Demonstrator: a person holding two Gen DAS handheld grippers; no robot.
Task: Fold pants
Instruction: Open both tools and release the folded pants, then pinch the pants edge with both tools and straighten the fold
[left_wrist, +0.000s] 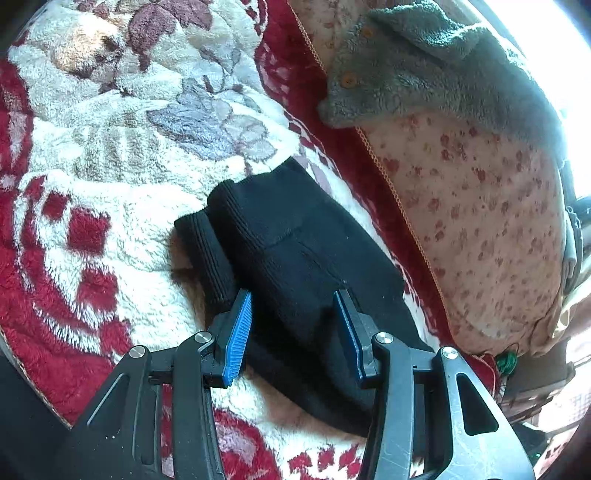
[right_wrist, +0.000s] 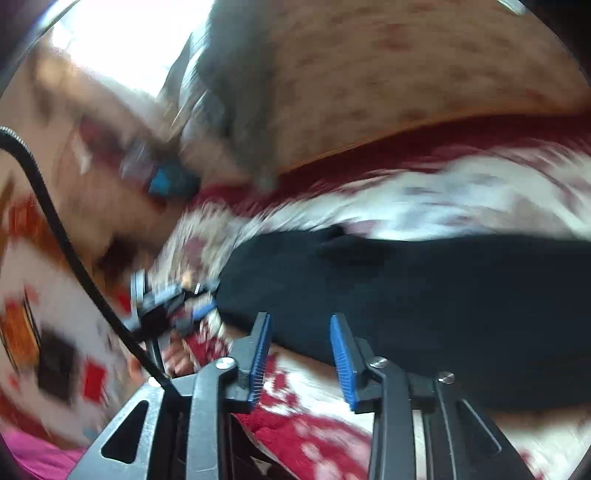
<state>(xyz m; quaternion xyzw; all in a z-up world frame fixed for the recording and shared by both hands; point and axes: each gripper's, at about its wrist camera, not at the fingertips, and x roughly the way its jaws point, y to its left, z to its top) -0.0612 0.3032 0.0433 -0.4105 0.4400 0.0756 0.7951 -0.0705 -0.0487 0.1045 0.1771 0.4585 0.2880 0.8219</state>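
A thick fleece blanket (left_wrist: 122, 155), cream with deep red borders and big faded flowers, is lying spread across the whole surface, its pile looking plush and rumpled. Just beyond its far red edge a pale cushion (left_wrist: 491, 221) dotted with small reddish blossoms is resting, trimmed along its seam with an orange cord, and a fuzzy grey-green garment (left_wrist: 424, 70) with small orange buttons is draping over its top. Strong daylight is pouring in behind them, and a small green tangle of thread (left_wrist: 506, 362) is sitting by the cushion's corner (too small to identify further).
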